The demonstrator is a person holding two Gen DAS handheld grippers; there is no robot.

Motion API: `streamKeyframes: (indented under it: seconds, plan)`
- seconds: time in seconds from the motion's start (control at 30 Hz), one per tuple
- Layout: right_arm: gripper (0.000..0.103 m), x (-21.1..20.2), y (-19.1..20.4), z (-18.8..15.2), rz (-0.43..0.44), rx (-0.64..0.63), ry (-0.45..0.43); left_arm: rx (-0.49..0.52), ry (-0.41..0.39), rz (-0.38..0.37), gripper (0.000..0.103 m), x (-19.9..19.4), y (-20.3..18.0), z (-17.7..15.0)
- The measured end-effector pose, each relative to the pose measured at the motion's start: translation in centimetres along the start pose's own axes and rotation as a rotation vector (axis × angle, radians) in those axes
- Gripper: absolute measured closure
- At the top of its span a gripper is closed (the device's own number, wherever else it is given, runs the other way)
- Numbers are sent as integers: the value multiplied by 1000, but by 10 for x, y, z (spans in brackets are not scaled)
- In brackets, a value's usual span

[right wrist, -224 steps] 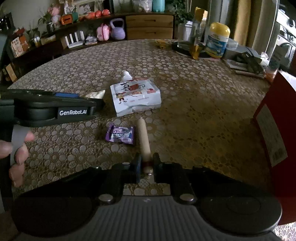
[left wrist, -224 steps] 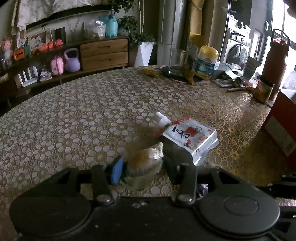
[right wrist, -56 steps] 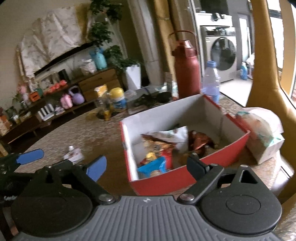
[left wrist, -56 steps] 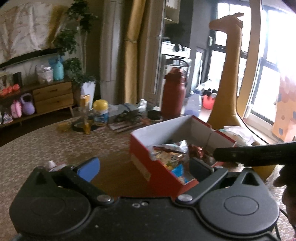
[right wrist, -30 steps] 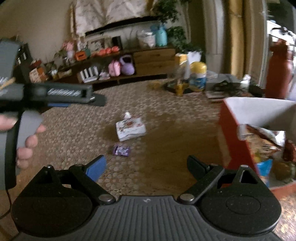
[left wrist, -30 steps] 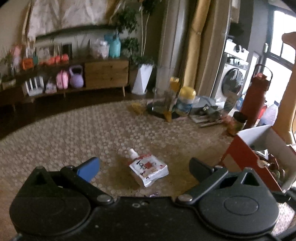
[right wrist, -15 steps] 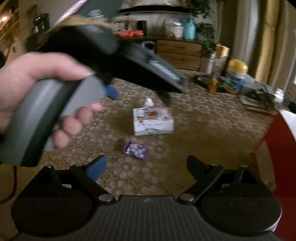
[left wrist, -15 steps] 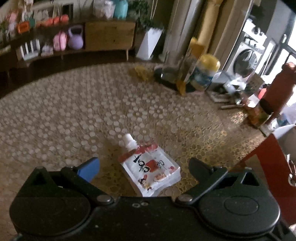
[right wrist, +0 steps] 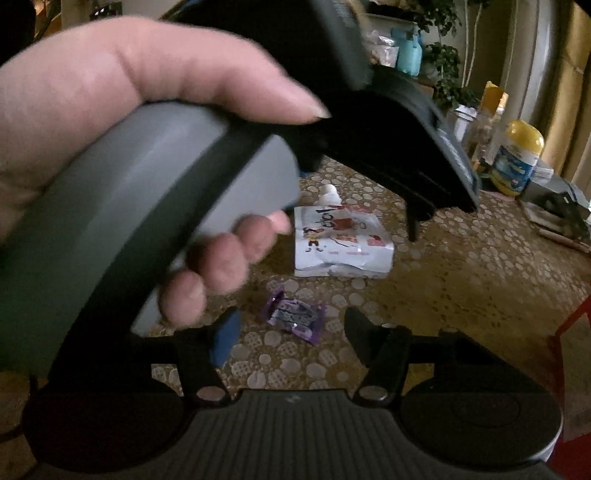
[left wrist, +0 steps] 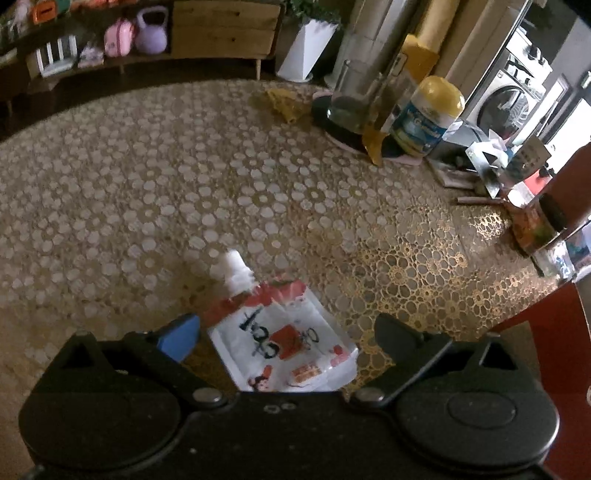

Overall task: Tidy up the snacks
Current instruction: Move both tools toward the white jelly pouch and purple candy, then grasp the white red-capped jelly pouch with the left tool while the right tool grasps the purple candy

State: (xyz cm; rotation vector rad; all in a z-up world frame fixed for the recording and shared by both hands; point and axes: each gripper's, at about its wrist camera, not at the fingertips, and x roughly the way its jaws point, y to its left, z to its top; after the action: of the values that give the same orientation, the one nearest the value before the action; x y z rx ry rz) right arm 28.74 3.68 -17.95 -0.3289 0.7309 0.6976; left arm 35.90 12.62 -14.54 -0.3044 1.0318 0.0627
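On the shelf (left wrist: 74, 70) at the far left stand one pink bag (left wrist: 117, 32) and one purple kettlebell (left wrist: 150, 26), beside a wooden cabinet with two drawers (left wrist: 221, 27).

Two snacks lie on the patterned surface (left wrist: 147, 184). One is a white spout pouch (left wrist: 284, 339) with a white cap and red top edge; its dark lettering is not clear enough to read. It lies flat, cap pointing away, between the spread fingers of the left gripper (left wrist: 286, 332), whose jaws stand wide apart with neither pad touching it. In the right wrist view a person's hand (right wrist: 110, 129) grips the grey handle of that gripper, which hangs over the pouch.

The other snack is one small purple candy wrapper (right wrist: 295, 317), print unreadable, lying nearer than the pouch and well apart from it. It sits just ahead of the right gripper (right wrist: 291, 332), between its blue pad and black finger; the jaws are closing, not yet touching the wrapper.

Further right stand one clear glass jar (left wrist: 354, 99) on a dark tray and one yellow-lidded tub (left wrist: 424, 118) with a blue label, text too blurred to read. At the right edge a red box (left wrist: 554, 332) shows one wall.
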Motion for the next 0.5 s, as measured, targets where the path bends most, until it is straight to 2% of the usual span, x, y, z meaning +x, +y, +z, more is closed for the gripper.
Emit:
streamKeyframes:
  seconds: [0.17,0.4,0.43,0.5]
  plan:
    - [62,8,5,0,-6,-26,15,21,5,39,13,7,-1,0]
    - [77,8,4,-2,-5,-12,5,9,-12,16,16,3,2,-2]
    - [78,7,3,-3,-2,-2,5,9,-17,16,24,1,2,-3]
    - [78,4,-1,-4,2,30,2,6,-36,16,33,-5,4,-4]
